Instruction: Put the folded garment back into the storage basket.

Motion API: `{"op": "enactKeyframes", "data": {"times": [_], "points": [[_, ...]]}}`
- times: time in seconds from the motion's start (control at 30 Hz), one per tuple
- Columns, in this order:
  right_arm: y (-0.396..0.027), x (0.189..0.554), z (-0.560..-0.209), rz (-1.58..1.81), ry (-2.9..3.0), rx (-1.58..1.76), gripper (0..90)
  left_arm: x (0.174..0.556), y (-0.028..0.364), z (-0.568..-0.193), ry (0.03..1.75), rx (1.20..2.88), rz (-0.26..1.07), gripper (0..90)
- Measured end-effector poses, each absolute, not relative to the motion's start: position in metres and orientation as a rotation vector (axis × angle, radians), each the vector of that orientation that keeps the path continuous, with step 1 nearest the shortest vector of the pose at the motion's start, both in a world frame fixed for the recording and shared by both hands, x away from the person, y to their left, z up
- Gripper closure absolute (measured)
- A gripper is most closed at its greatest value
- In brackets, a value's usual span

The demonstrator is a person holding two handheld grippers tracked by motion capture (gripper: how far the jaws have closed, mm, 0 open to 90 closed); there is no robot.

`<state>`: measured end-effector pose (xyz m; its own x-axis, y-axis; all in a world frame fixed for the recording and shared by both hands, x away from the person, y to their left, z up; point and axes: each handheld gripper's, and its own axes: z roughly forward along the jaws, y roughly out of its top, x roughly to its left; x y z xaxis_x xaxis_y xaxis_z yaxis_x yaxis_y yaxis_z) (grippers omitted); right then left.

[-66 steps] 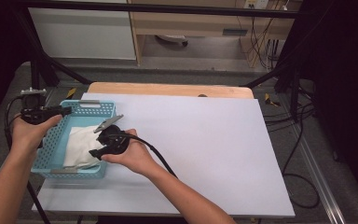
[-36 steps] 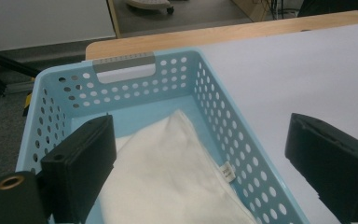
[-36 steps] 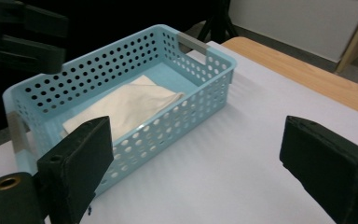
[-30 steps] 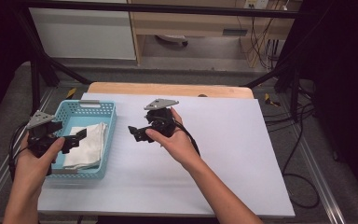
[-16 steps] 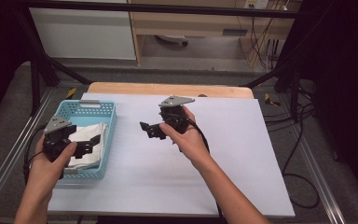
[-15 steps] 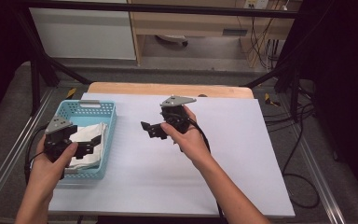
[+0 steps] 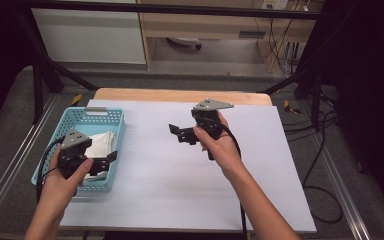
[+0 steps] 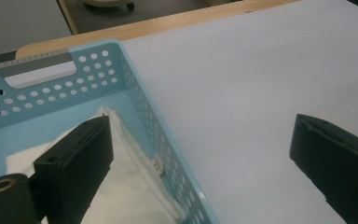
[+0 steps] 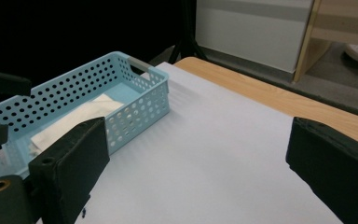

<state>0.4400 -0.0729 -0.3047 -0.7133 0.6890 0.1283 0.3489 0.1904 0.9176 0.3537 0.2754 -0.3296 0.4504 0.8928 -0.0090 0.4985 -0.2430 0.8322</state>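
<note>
A light blue perforated basket stands at the table's left, and a folded white cloth lies inside it. My left gripper hovers over the basket's near right corner, open and holding nothing. In the left gripper view its jaws straddle the basket's right wall, one over the cloth and one over the bare table. My right gripper is held above the middle of the table, open and holding nothing. It faces the basket and the cloth.
The white table top stretches wide to the right of the basket. A wooden strip runs along the far edge. Black frame legs and cables are on the floor to the right.
The right gripper left the cloth in the basket, rose and moved right to mid-table. The left gripper came from the basket's far left to its near right corner.
</note>
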Motion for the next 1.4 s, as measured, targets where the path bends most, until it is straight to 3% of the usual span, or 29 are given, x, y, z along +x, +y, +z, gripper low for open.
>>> {"op": "enactKeyframes", "data": {"times": [1.4], "points": [[-0.174, 0.437, -0.297, 1.534, 1.950, 1.147, 6.8, 0.349, 0.284, -0.329, 1.176, 1.865, 0.590, 5.5]]}}
